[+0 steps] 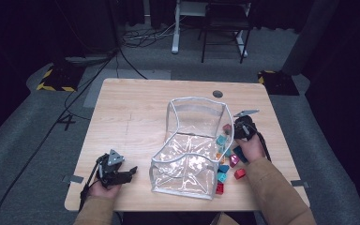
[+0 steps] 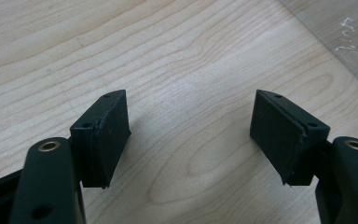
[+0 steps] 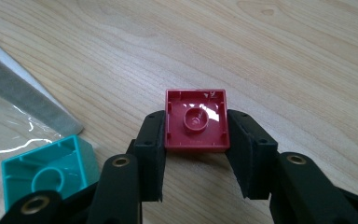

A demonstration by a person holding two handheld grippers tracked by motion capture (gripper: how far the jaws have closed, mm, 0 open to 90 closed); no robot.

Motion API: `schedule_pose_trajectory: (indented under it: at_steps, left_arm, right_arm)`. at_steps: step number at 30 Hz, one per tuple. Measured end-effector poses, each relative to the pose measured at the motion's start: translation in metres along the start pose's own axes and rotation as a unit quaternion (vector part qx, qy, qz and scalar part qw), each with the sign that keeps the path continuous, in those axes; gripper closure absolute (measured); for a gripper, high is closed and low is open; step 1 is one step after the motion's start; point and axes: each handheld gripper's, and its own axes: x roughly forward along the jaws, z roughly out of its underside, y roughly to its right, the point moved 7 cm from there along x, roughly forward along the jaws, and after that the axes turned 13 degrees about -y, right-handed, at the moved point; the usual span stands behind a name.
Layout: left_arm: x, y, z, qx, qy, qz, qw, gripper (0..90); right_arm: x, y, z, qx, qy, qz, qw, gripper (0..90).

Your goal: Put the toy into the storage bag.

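The right tool is clamped on a red block. Its 2 black jaws press the block from both sides, and the block's hollow underside with a round tube faces up toward the camera. The block sits at the tips of the jaws, just above the wooden counter. A teal block lies just beside this tool, to the left of its jaws in the right gripper view, with its hollow side up too. Past that block is the edge of a clear plastic bag. In the high view, the right tool is held by the person's right hand just beside the bag's right side, with more small blocks near it. The left tool rests low over bare wood, its 2 jaws wide apart with nothing between them. In the high view the left tool is to the left of the bag.
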Motion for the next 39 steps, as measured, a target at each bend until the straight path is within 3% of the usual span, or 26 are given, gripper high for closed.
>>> schedule_pose_trajectory:
  at_steps: [6,18,28,39]
  left_arm:
    - [0.0,0.0,0.0,0.0,0.0,0.0,1.0,28.4]
    - [0.0,0.0,0.0,0.0,0.001,0.001,1.0,28.4]
    - [0.0,0.0,0.0,0.0,0.0,0.001,1.0,28.2]
    - [0.0,0.0,0.0,0.003,0.001,0.0,1.0,27.7]
  right_arm:
    - [-0.008,-0.003,0.0,-0.006,0.009,-0.005,0.9999,58.6]
    - [-0.05,-0.013,0.001,-0.024,0.049,-0.026,0.9981,58.6]
    - [-0.085,-0.023,0.003,-0.033,0.089,-0.043,0.9946,58.6]
    - [-0.127,-0.03,0.002,-0.041,0.134,-0.054,0.9887,58.6]
